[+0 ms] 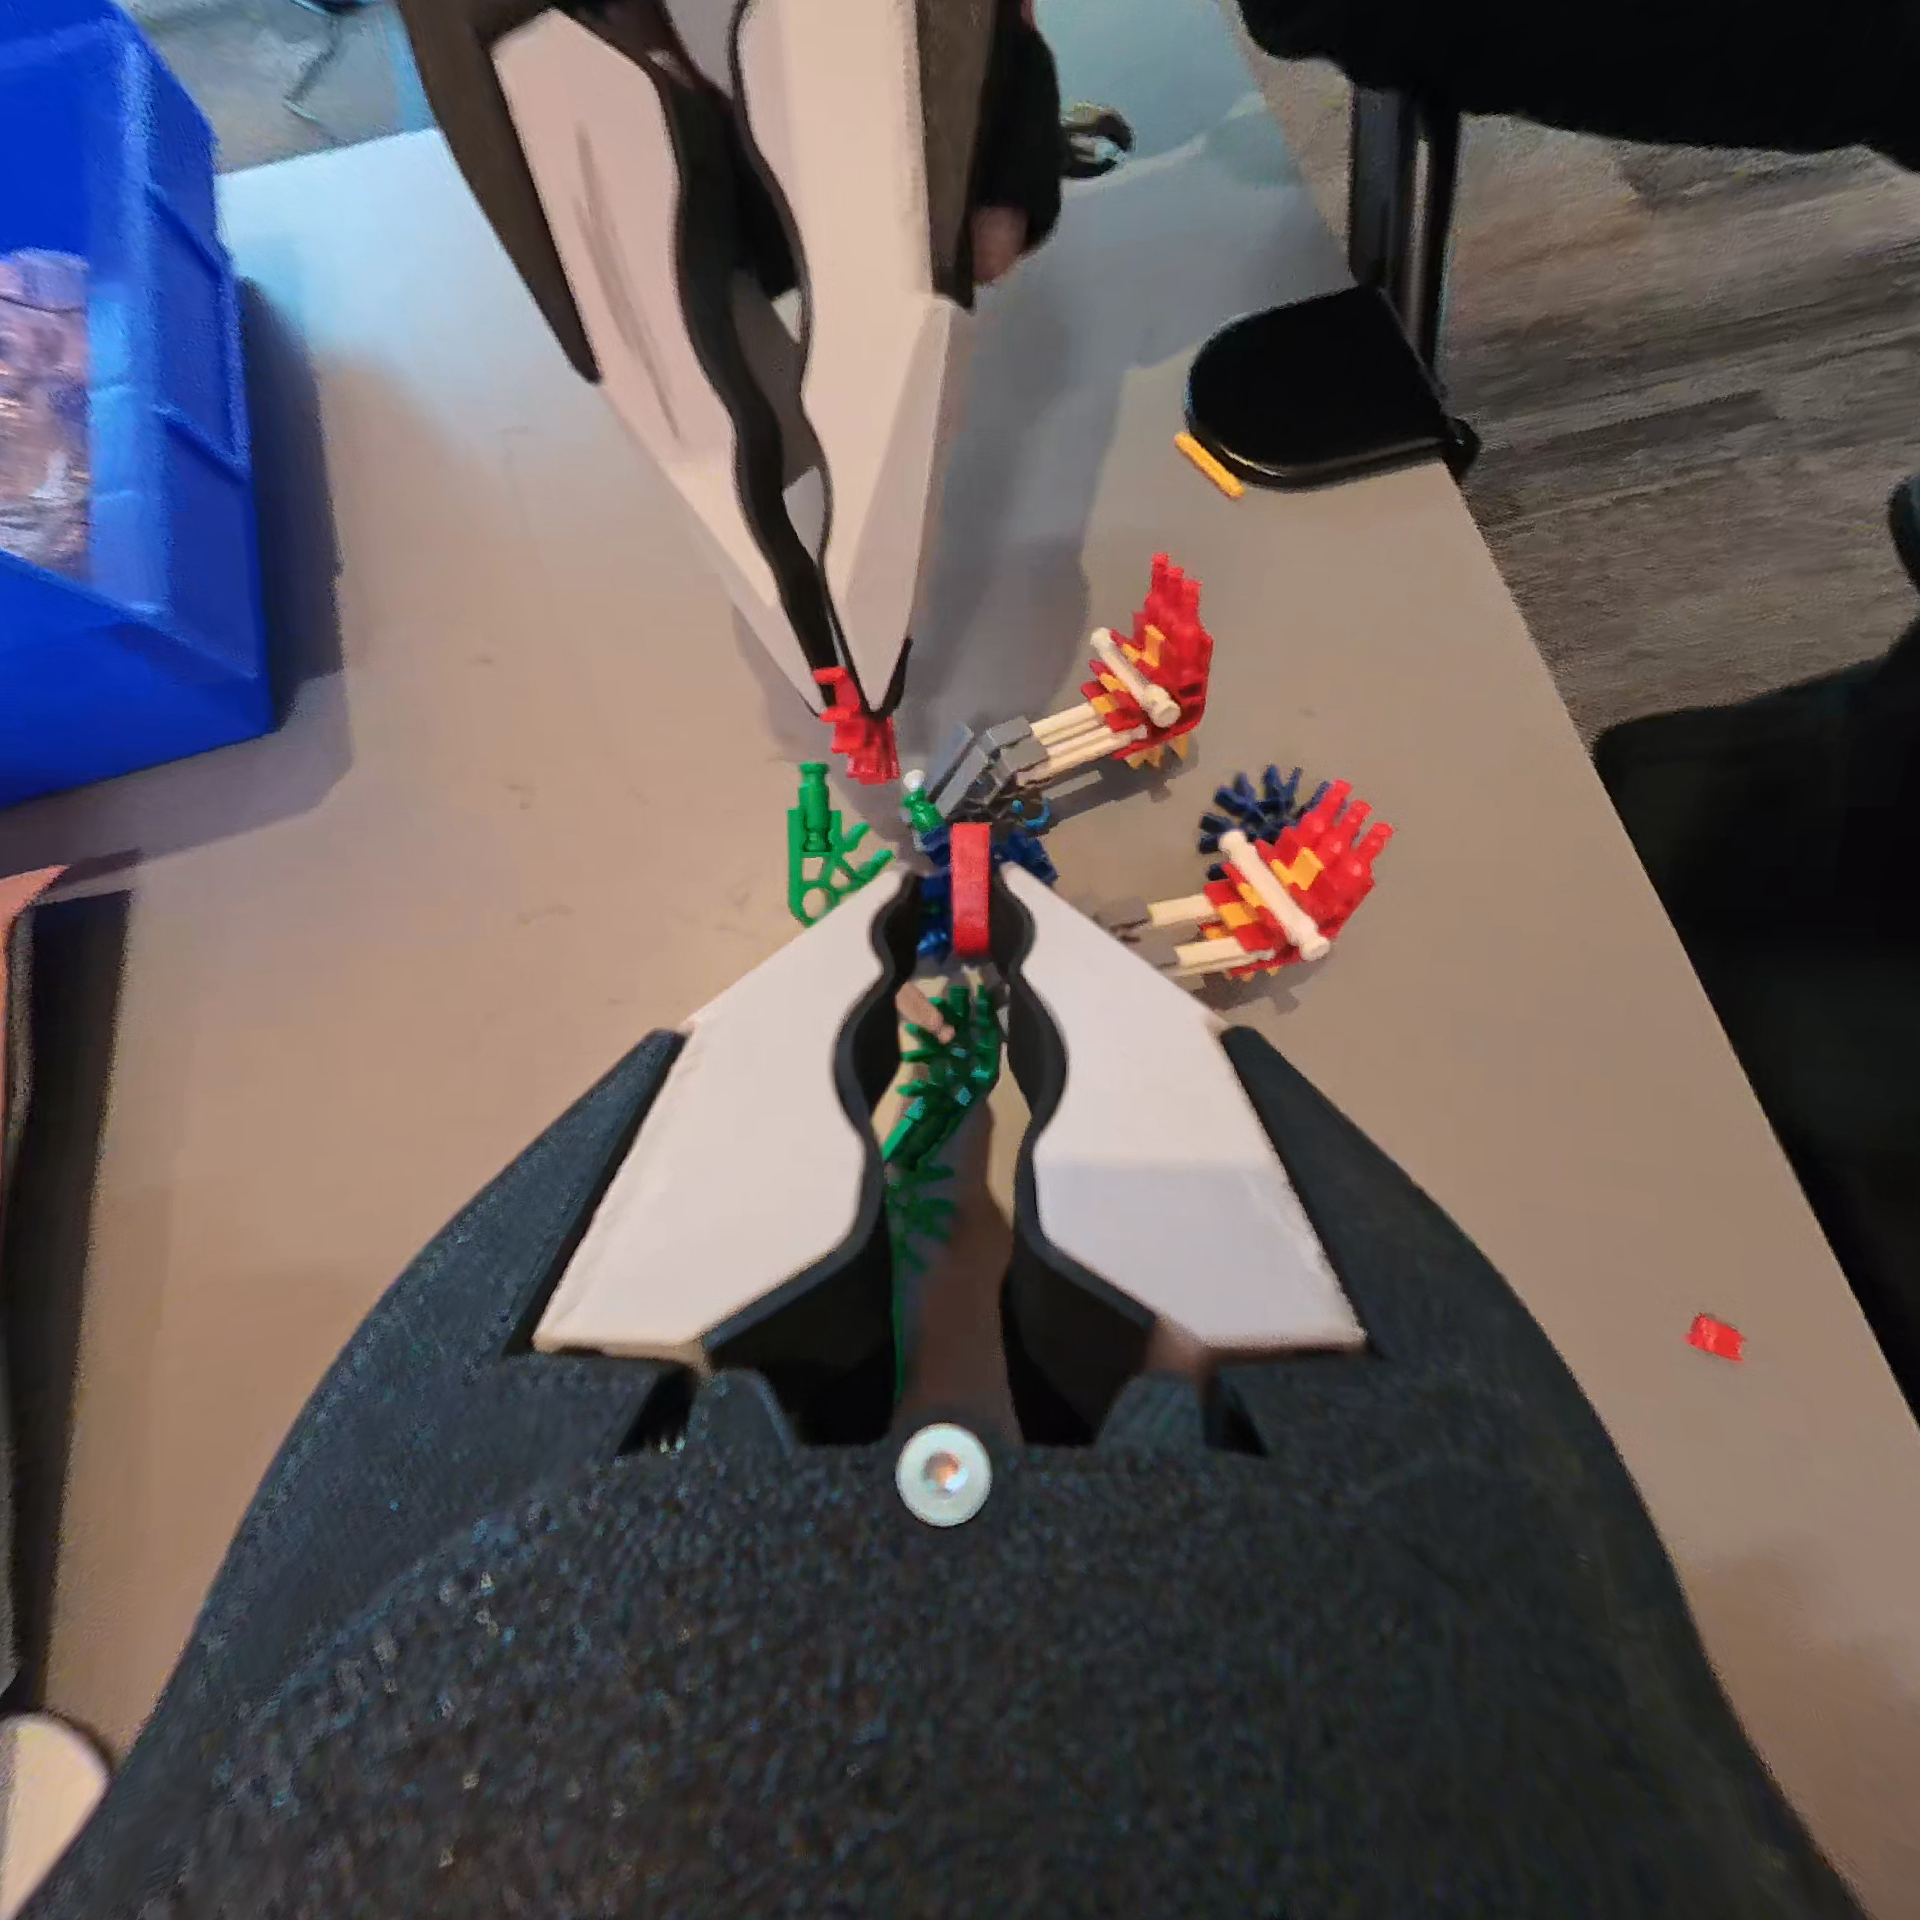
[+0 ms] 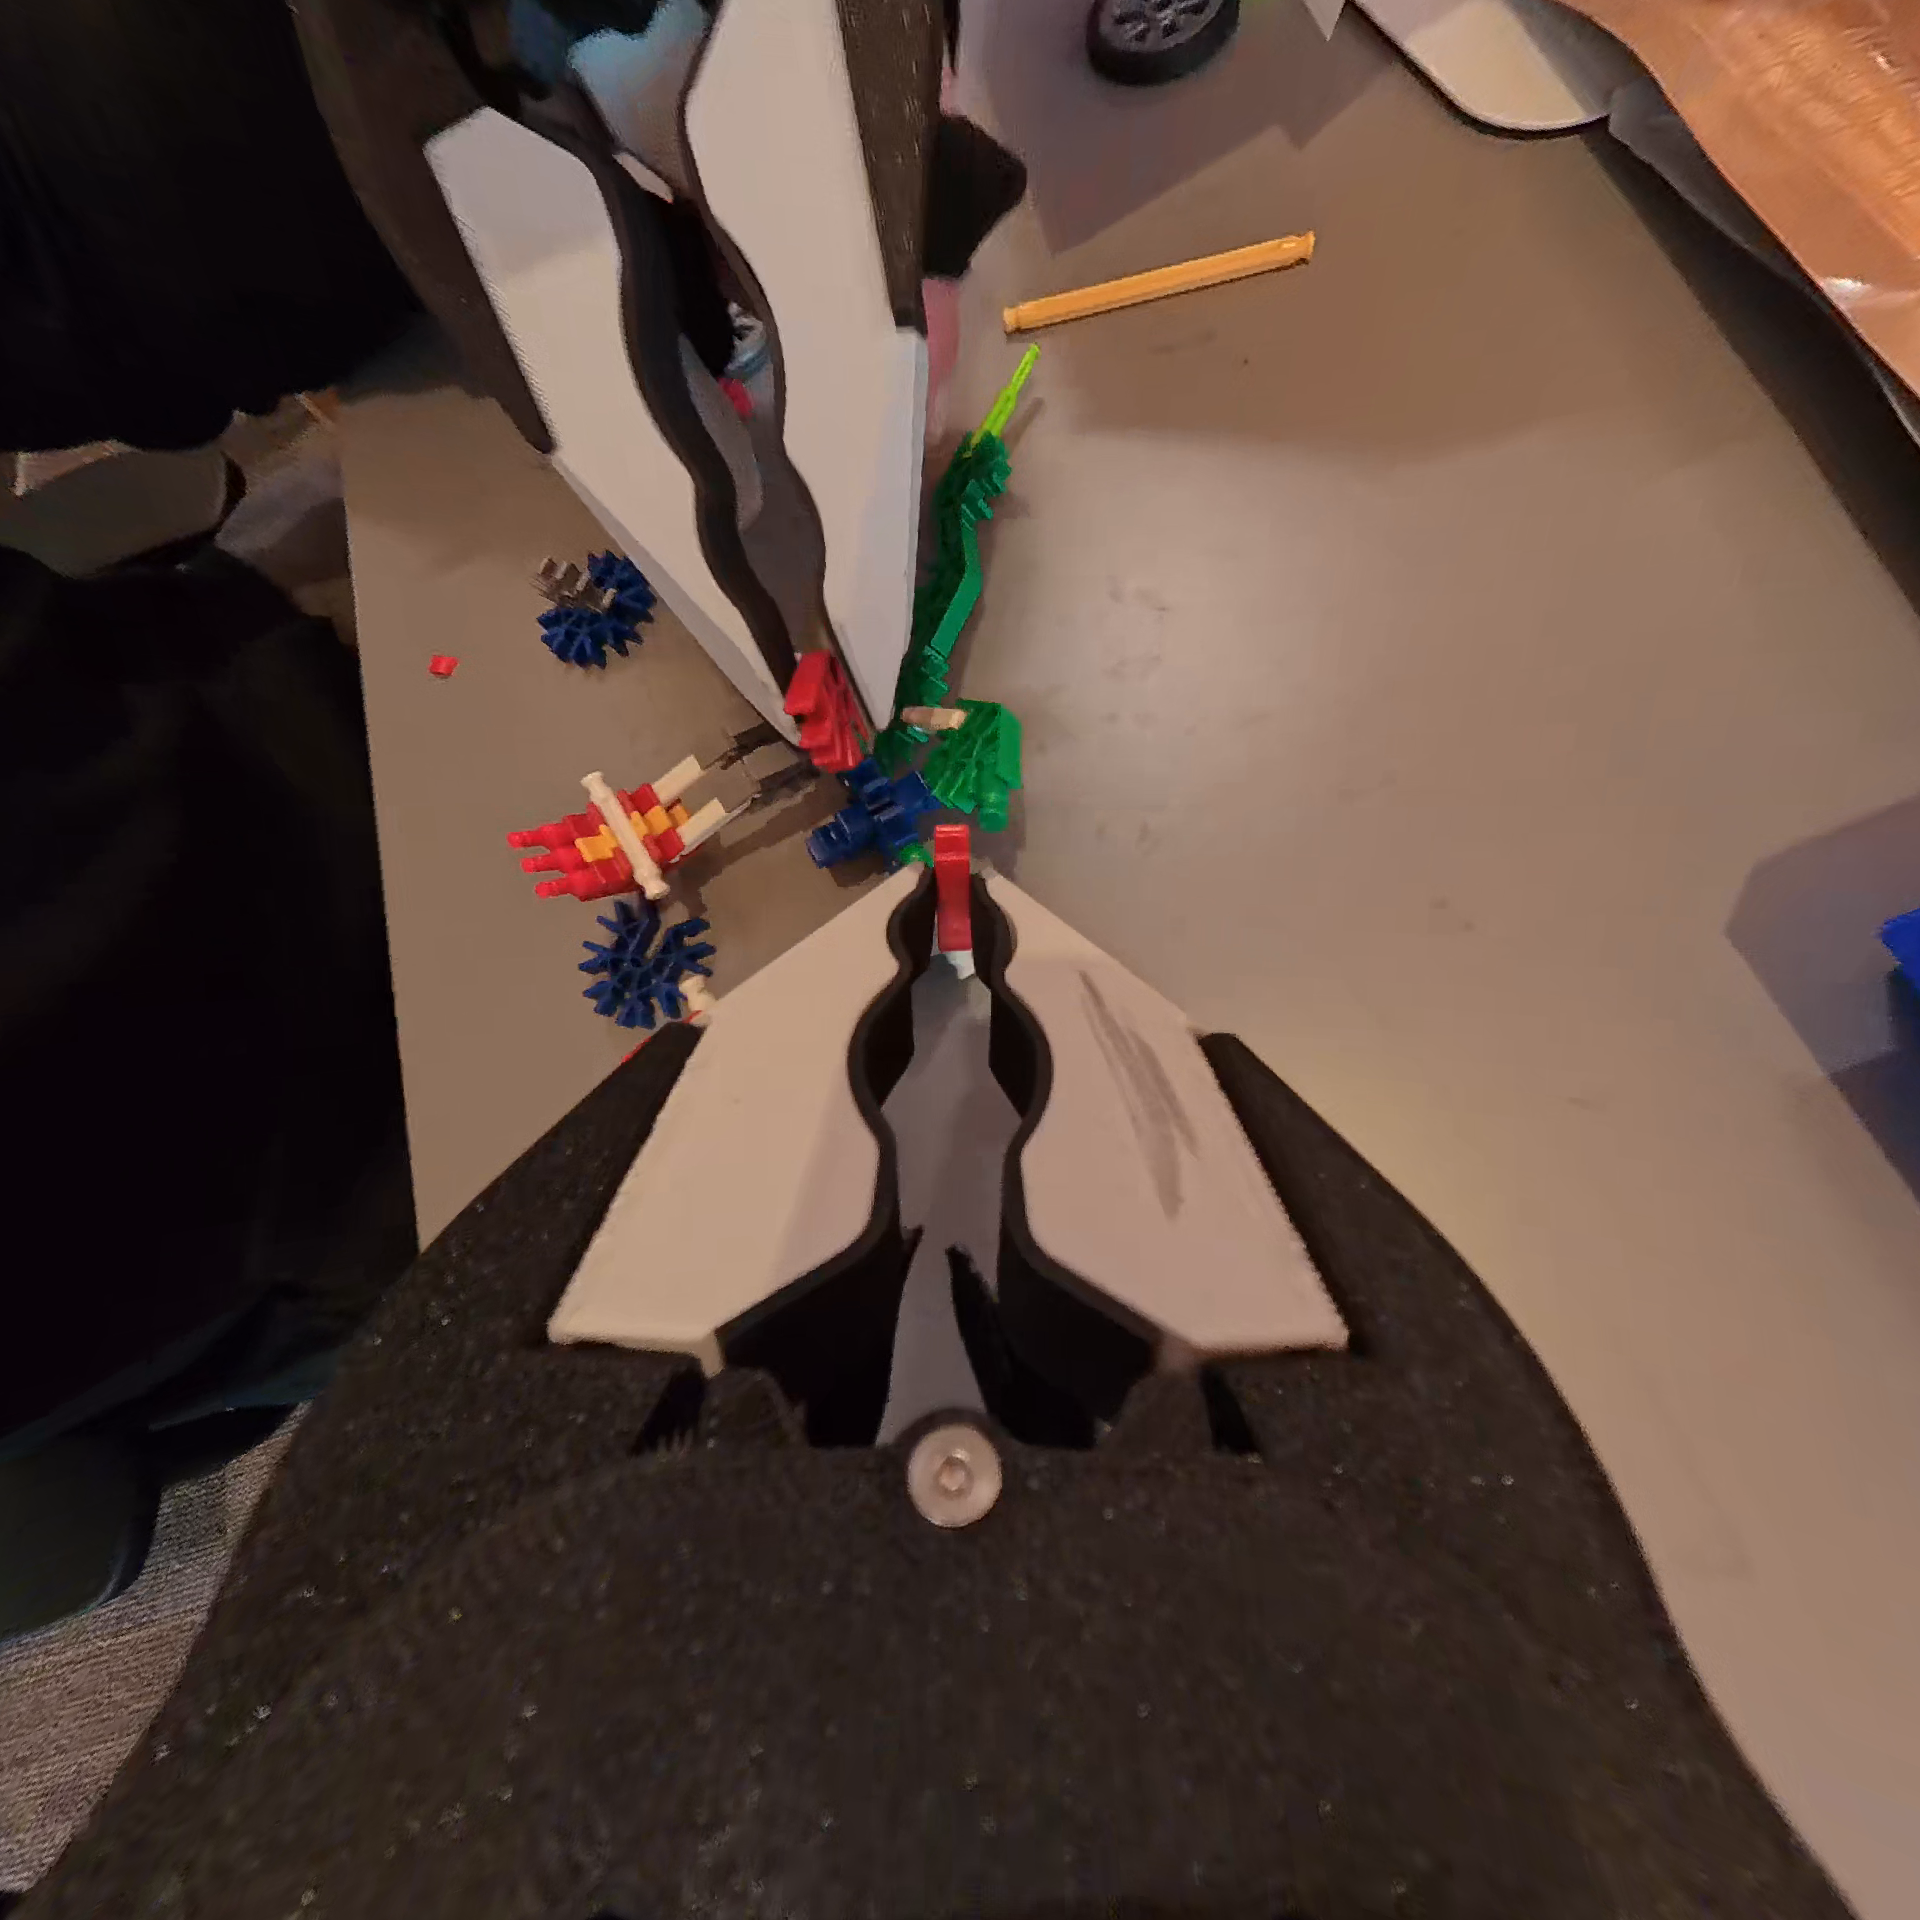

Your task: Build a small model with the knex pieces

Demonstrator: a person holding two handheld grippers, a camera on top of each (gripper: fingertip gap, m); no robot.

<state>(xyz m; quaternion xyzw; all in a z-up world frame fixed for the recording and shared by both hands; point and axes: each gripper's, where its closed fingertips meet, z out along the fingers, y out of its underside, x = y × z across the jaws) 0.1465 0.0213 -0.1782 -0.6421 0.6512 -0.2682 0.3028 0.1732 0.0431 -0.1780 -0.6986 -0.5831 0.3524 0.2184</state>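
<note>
A construction-toy model lies on the grey table (image 1: 520, 727). It has blue connectors (image 2: 873, 816), a green chain (image 2: 951, 582) and red-and-yellow fans on white rods (image 1: 1153, 665). My left gripper (image 1: 961, 883) is shut on a red connector (image 1: 968, 888) at the model's blue core. My right gripper (image 2: 954, 878) is shut on another red piece (image 2: 951, 883) on the opposite side. The two grippers face each other tip to tip. The right gripper (image 1: 857, 696) comes in from the top of the left wrist view, and the left gripper (image 2: 836, 717) from the top of the right wrist view.
A blue bin (image 1: 114, 416) stands at the table's left. A yellow rod (image 2: 1158, 283), a small red piece (image 1: 1714, 1337), a green connector (image 1: 821, 852) and loose blue connectors (image 2: 644, 966) lie around. The table edge (image 1: 1558, 727) runs along the right, with a black chair base (image 1: 1320, 405) beyond. My right fingertips sit around 4 cm from my left ones.
</note>
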